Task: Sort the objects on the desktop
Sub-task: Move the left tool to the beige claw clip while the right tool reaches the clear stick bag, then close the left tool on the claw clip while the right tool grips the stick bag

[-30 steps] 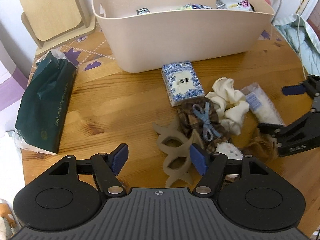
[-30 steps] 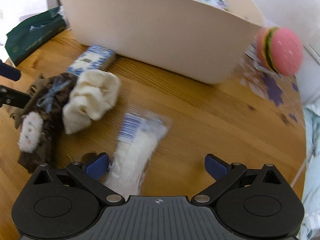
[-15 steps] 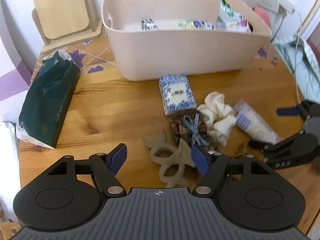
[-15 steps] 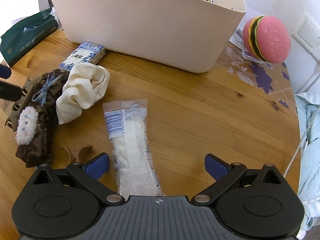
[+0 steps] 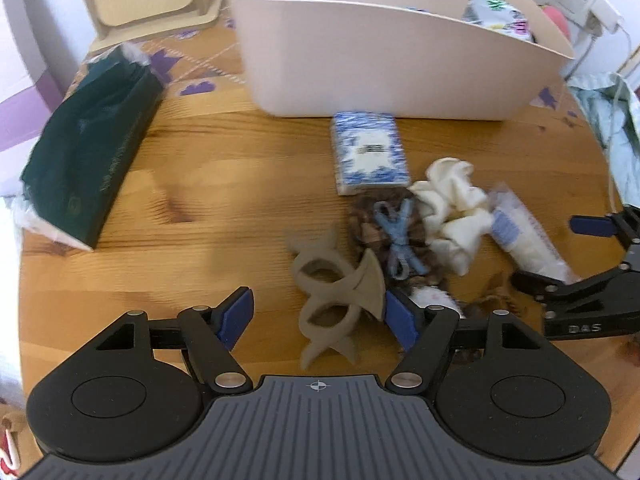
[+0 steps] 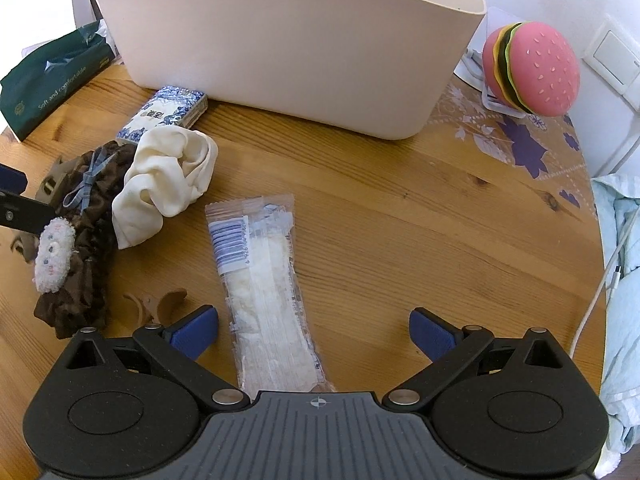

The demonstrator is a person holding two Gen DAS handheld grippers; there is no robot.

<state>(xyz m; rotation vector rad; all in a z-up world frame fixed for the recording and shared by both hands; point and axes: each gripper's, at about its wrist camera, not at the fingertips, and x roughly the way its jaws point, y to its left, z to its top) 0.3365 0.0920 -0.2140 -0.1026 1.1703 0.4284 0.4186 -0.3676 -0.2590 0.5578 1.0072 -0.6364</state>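
Your left gripper [image 5: 316,320] stands open; the beige hair claw [image 5: 336,300] lies on the desk [image 5: 200,184] between its fingers, against the right one; your right gripper [image 6: 314,330] stands open over the clear packet [image 6: 264,292], nearer its left finger, untouched.

The left wrist view was motion-blurred: print on the blue-and-white packet [image 5: 370,152] and on the green tissue pack [image 5: 90,160] could not be read. The beige bin [image 5: 392,72] hid most of its contents; its rim ran off at twelve o'clock. In the right wrist view, the clear packet [image 6: 264,280] disappeared under the camera housing at six o'clock.
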